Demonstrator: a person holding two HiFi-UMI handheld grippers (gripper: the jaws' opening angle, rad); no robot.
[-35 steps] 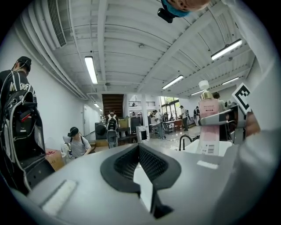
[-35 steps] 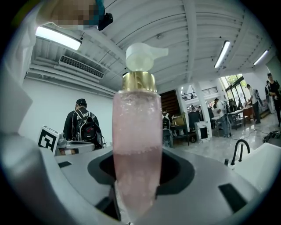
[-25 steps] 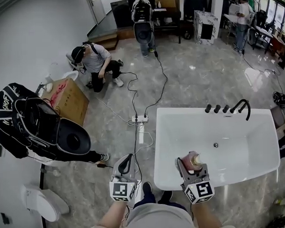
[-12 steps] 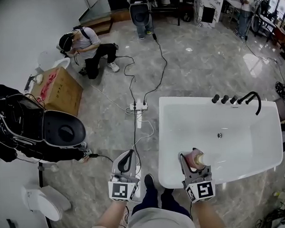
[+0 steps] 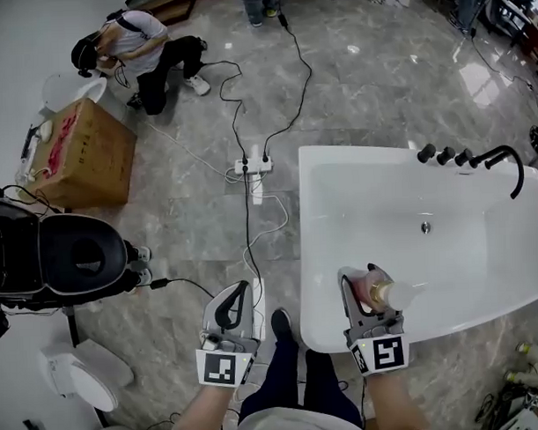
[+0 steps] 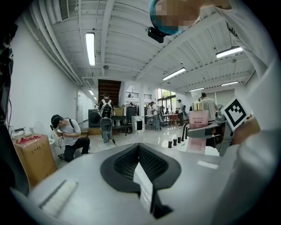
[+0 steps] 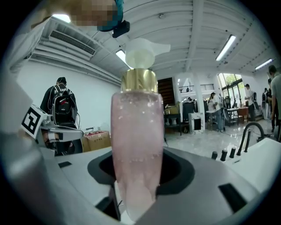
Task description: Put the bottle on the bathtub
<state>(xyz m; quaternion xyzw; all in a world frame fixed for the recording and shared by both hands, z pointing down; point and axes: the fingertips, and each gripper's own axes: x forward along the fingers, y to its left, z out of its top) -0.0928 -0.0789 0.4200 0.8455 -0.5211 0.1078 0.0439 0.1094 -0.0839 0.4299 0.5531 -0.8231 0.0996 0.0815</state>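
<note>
A pink bottle point(image 7: 137, 140) with a gold collar and a white pump top stands upright between the jaws of my right gripper point(image 7: 138, 176), which is shut on it. In the head view the bottle point(image 5: 384, 293) and right gripper point(image 5: 370, 294) hang over the near left part of the white bathtub point(image 5: 316, 252), just inside its front rim. My left gripper point(image 5: 235, 301) is over the floor to the left of the tub. Its black pads point(image 6: 151, 165) meet with nothing between them. From the left gripper view the bottle point(image 6: 198, 121) shows at the right.
A black faucet point(image 5: 505, 162) and three knobs point(image 5: 443, 155) sit on the tub's far rim, with a drain point(image 5: 425, 228) in its bottom. A power strip with cables point(image 5: 250, 166) lies on the floor. Further left are a cardboard box point(image 5: 78, 159), a crouching person point(image 5: 131, 47) and a toilet point(image 5: 77, 384).
Both grippers have come down, the right one still holding the bottle. The tub now fills more of the head view, and the bottle sits lower over its near left part.
</note>
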